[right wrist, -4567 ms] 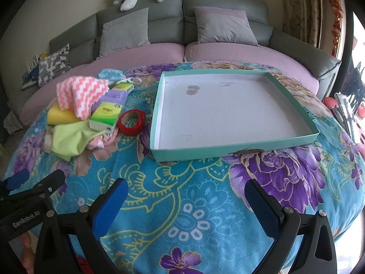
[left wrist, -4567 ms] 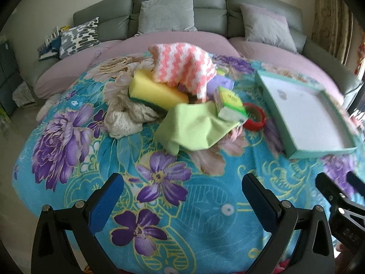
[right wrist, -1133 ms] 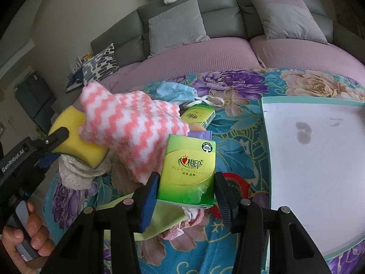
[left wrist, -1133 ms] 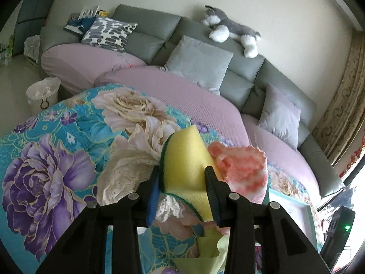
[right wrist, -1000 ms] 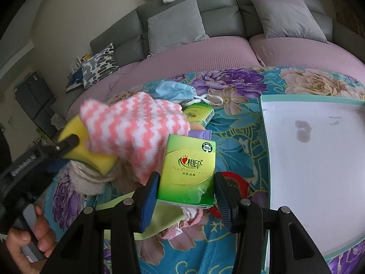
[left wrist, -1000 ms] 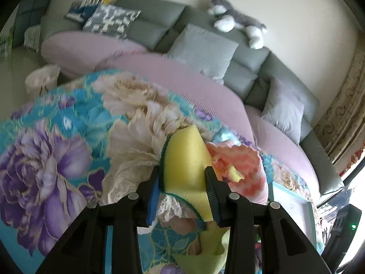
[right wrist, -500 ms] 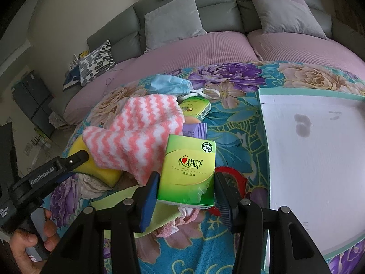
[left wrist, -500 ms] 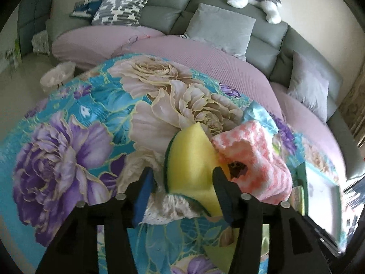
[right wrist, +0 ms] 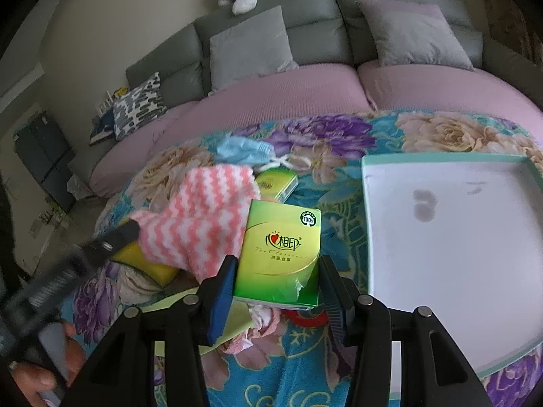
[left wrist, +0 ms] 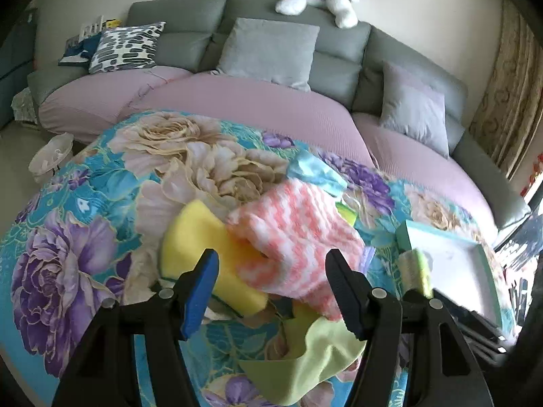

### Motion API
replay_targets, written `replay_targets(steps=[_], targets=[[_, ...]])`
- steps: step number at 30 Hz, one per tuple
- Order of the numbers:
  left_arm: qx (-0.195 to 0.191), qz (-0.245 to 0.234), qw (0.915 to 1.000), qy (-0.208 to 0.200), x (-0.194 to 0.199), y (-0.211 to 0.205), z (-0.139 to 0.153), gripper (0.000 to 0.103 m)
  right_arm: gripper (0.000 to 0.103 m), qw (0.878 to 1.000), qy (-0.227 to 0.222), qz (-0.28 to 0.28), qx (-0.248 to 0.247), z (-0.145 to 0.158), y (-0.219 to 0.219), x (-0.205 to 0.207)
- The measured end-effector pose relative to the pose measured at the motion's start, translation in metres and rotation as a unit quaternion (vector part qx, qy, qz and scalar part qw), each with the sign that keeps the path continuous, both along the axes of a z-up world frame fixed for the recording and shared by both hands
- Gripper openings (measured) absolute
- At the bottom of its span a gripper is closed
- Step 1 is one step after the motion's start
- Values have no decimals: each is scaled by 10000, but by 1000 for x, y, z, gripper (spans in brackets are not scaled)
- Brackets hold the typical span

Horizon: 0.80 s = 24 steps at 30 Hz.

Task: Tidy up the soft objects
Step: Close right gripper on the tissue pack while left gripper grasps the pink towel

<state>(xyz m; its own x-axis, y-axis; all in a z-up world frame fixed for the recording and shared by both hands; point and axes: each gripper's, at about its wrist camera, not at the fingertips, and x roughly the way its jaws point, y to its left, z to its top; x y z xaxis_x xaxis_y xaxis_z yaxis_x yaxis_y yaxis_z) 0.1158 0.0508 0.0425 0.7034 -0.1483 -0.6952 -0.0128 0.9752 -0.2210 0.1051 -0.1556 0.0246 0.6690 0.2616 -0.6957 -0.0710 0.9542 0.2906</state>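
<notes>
While our right gripper (right wrist: 276, 279) stays clamped on the green tissue pack (right wrist: 281, 254) — its blue pads pressed flat against the pack's two long sides, the pack lifted a little over the clutter — our left gripper (left wrist: 271, 285) has just been letting its jaws spread, and nothing is caught between them now. Its fingers stand well apart, with the yellow sponge (left wrist: 200, 240) and the pink-and-white striped cloth (left wrist: 295, 234) lying beyond them on the flowered blanket (left wrist: 71, 237), not pinched. We judge the sponge was set down so the cloth draped on top of it would not be dragged along; the two overlap, the cloth touching the sponge's upper edge.

A lime-green cloth (left wrist: 315, 356) sprawls below the left fingers, partly under the pile, and a second small green pack (right wrist: 276, 183) sits just beyond the striped cloth, near a pale blue face mask (right wrist: 244, 151). A red tape roll (right wrist: 307, 318) peeks out under the held pack.

The teal-rimmed tray (right wrist: 451, 159) lies on the right-hand side of the blanket, near the pack, its white floor bare — we take it as the place the soft things are meant to go. Holding the pack by its long sides keeps it level for that short carry, though a soft pack may buckle if squeezed harder.
</notes>
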Motion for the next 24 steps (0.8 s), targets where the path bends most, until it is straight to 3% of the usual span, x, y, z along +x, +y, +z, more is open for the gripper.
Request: replay_targets(steps=[7,12,14,18,24], targets=[[-498,-55,9983,294,14,-9,-18,63,51,9999,-68,-121,69,6,-11,-3],[-524,1,9978,404,21,-12,-26,31,51,9998,-41,-188,17,4,-15,-2],[-516,-11,9978,423,22,-14,-28,12,51,9998,-26,-214,-35,3,-16,-1],[-575,-36,9977,350,20,-13,-26,6,51,9997,36,-256,-30,0,-21,1],[-511,-61,9983,-255,6,-16,1,5,51,9995,-55,-319,9,5,-30,-1]])
